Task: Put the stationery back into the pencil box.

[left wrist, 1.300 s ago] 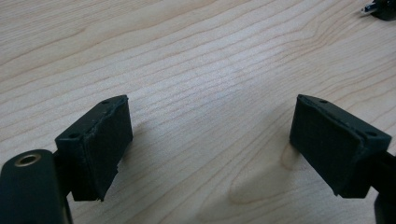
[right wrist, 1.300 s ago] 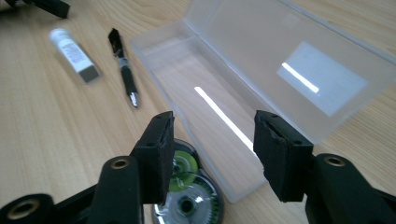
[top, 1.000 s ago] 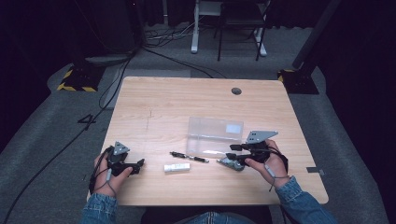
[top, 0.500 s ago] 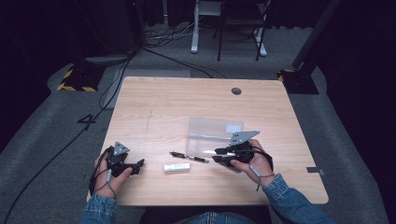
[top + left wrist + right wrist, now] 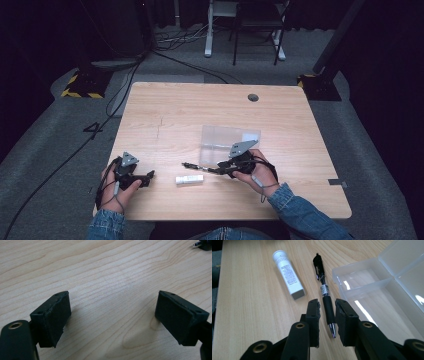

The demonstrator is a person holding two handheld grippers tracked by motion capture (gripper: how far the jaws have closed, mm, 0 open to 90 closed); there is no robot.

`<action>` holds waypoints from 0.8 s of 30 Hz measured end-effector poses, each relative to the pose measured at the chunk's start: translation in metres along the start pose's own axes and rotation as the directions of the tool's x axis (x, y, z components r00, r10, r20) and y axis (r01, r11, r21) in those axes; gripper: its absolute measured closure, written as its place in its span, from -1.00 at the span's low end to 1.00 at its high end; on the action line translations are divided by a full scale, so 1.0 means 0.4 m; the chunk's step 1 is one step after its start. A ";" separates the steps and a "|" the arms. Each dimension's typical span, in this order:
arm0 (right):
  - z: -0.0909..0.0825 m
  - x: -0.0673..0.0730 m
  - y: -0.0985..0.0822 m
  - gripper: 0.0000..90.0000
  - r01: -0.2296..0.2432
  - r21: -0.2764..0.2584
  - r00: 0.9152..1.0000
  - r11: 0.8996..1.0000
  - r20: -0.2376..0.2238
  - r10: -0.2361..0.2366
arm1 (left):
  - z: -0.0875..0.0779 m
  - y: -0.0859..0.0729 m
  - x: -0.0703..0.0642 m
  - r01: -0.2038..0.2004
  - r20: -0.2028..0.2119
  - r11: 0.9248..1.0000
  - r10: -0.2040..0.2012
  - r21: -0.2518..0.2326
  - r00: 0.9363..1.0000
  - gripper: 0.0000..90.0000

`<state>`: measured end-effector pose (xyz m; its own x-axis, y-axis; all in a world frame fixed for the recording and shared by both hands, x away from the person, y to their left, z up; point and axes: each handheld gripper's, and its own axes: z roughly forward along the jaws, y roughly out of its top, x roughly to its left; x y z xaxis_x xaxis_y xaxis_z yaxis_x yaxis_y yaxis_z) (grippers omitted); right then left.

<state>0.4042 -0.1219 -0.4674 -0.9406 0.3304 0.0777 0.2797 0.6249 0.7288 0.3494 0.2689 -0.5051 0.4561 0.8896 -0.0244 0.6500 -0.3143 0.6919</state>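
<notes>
Right gripper view has the black pen (image 5: 325,296) lying flat on the tabletop (image 5: 249,315), its grip section between the two fingers (image 5: 313,315) of the right gripper (image 5: 327,315). These fingers have just been closing and stand narrow, a small gap left on each side of the pen, so the pads do not yet press on it. The pen's metal tip points back toward the gripper body. Just left of the pen lies a white tube (image 5: 288,275), apart from it; just right of the pen sits a clear plastic box (image 5: 372,282), open. High view puts the pen (image 5: 196,166) in front of the box (image 5: 227,140), with the left gripper (image 5: 145,176) well to the pen's left. Left gripper view shows its fingers (image 5: 52,317) spread wide over bare wood.
</notes>
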 end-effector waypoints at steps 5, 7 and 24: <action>0.028 -0.003 0.004 0.65 0.023 0.026 1.000 0.999 -0.002 -0.023 | 0.000 0.000 0.000 0.000 0.000 1.000 0.000 0.000 1.000 -0.70; 0.041 -0.003 0.004 0.67 0.040 0.041 0.999 0.998 -0.003 -0.040 | 0.000 0.000 0.000 0.000 0.000 1.000 0.000 0.001 1.000 -0.70; 0.086 -0.008 0.005 0.67 0.069 0.084 0.998 0.994 -0.007 -0.069 | 0.000 0.000 0.000 0.001 0.000 1.000 -0.001 0.000 1.000 -0.70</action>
<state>0.4143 -0.0974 -0.4894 -0.9590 0.2815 0.0323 0.2292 0.7037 0.6725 0.3493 0.2688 -0.5051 0.4558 0.8897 -0.0249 0.6501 -0.3136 0.6921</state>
